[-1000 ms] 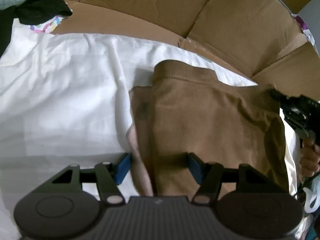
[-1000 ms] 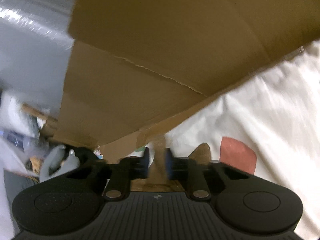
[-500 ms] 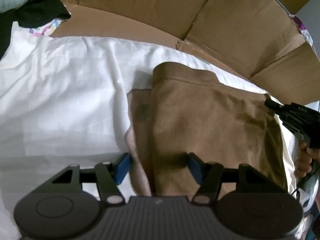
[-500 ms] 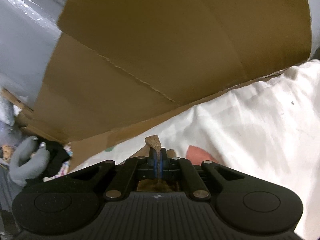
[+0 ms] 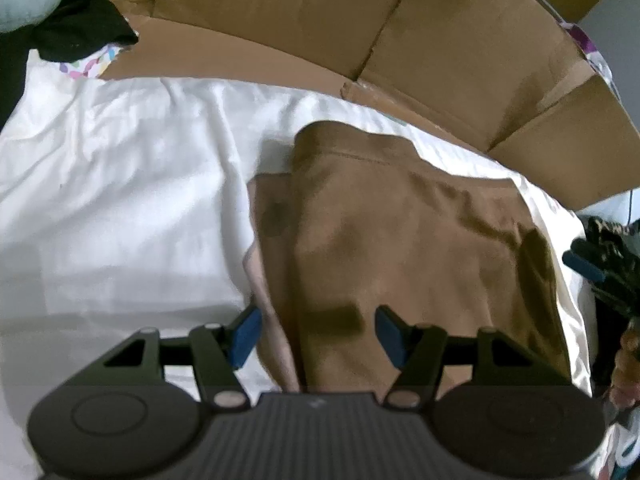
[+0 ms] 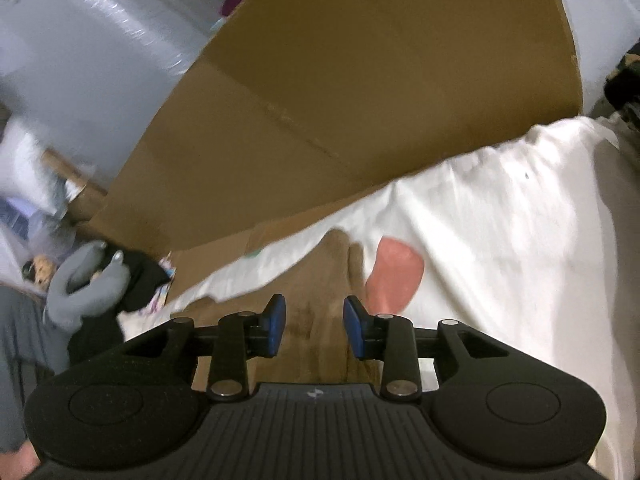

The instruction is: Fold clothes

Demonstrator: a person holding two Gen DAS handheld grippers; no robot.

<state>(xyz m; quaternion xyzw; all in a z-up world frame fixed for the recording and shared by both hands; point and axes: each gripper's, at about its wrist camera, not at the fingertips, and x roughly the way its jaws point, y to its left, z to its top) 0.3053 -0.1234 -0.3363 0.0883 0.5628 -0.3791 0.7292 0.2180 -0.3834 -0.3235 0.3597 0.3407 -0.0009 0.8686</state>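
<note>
In the left wrist view the left claw (image 5: 316,334) hangs with its blue pads (image 5: 245,332) spread wide over the near part of a brown garment (image 5: 400,248), one pad beside the garment's left edge above the white sheet (image 5: 120,200), the other over the brown cloth; neither pad presses on the fabric, so nothing is pinched. The brown garment lies folded on the white sheet, toward its right side, with a stitched hem at its far end and a paler layer showing along its left edge. Flattened cardboard (image 5: 400,40) stands up behind the far edge of the sheet. A black cloth (image 5: 80,28) and a pale grey soft thing lie at the far left corner. At the right edge of the picture the right claw (image 5: 588,266) shows as a dark blurred shape just beside the garment's right edge, with part of a hand (image 5: 628,364) under it. In the right wrist view the right claw (image 6: 314,328) has just been opening; its blue pads (image 6: 276,326) now stand apart with a strip of the brown garment (image 6: 316,292) between them but not pinched. A pink patch (image 6: 394,276) lies on the white sheet (image 6: 500,240) just right of the brown cloth. Cardboard (image 6: 360,100) rises behind, and a grey soft toy (image 6: 84,284) sits at the left against black cloth.
</note>
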